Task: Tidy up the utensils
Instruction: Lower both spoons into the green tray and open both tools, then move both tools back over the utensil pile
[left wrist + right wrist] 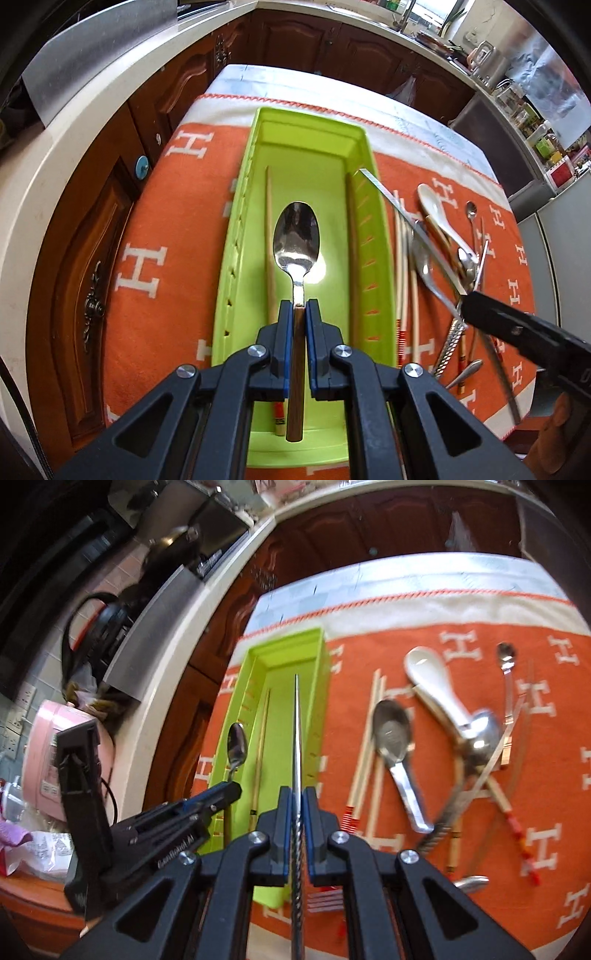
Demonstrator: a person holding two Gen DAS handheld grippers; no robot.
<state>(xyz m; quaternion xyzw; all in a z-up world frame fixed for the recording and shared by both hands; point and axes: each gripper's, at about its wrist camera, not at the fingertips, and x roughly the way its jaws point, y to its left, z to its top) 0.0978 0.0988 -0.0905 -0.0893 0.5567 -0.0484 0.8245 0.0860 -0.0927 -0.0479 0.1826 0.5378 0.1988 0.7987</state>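
My left gripper (299, 306) is shut on the wooden handle of a metal spoon (295, 236), which hangs over the inside of the lime-green tray (365, 147). A pair of chopsticks (269, 221) lies along the tray's left side. My right gripper (297, 790) is shut on a thin metal knife (296, 720) with a twisted handle, its blade pointing over the green tray (288, 638). In the right wrist view the left gripper (229, 788) and its spoon (237, 746) are at the tray's left wall. From the left wrist view the right gripper (476, 306) and knife (391, 199) are right of the tray.
Loose utensils lie on the orange H-patterned cloth (535, 812) right of the tray: a white ceramic spoon (432, 686), a metal spoon (391, 731), pale chopsticks (369, 738), and more crossed cutlery. Wooden cabinets (92, 258) and a white counter stand left. A pink cooker (55, 746) stands on that counter.
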